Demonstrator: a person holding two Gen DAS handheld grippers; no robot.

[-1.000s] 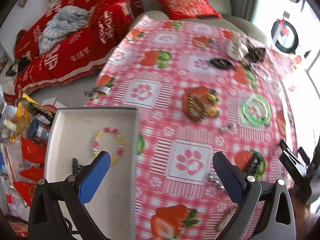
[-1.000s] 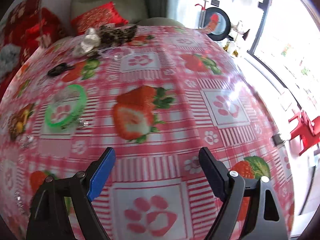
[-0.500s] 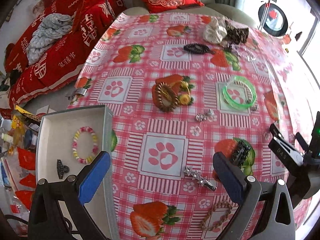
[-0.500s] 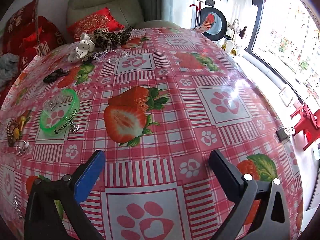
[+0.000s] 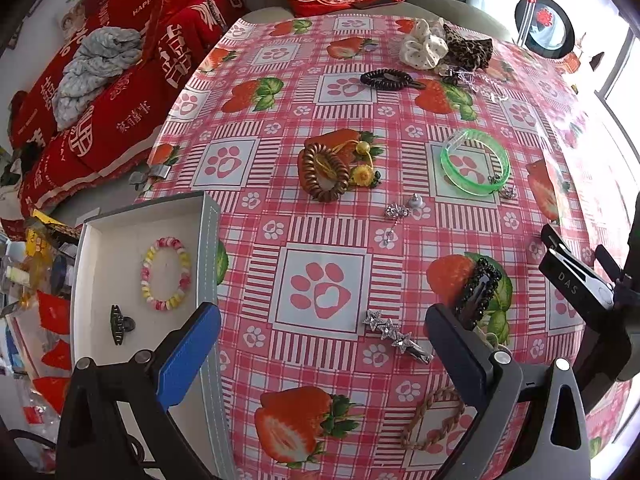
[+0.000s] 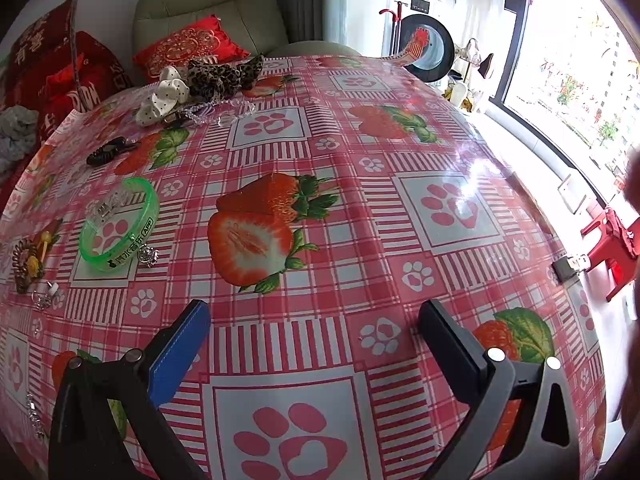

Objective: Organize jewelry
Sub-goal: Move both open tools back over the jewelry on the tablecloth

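Note:
My left gripper [image 5: 320, 332] is open and empty above the table's near edge. A silver star hair clip [image 5: 396, 338] lies between its fingers. A white tray [image 5: 208, 264] at the left holds a beaded bracelet [image 5: 166, 274] and a small black claw clip [image 5: 118, 324]. A black beaded clip [image 5: 478, 292], a braided band [image 5: 430, 420], a brown coil tie [image 5: 322, 172], a green bangle [image 5: 476, 166] and silver earrings [image 5: 396, 214] lie on the cloth. My right gripper [image 6: 314, 328] is open and empty over bare cloth; the bangle also shows in the right wrist view [image 6: 118, 230].
Scrunchies [image 5: 444, 46] and a black coil tie [image 5: 386, 79] lie at the table's far side. The right gripper's body [image 5: 588, 292] shows at the right of the left wrist view. A red-covered sofa [image 5: 100, 72] stands left of the table.
My left gripper has pulled back and swung right, from over the tray to over the cloth. My right gripper has drawn back a little and stayed open.

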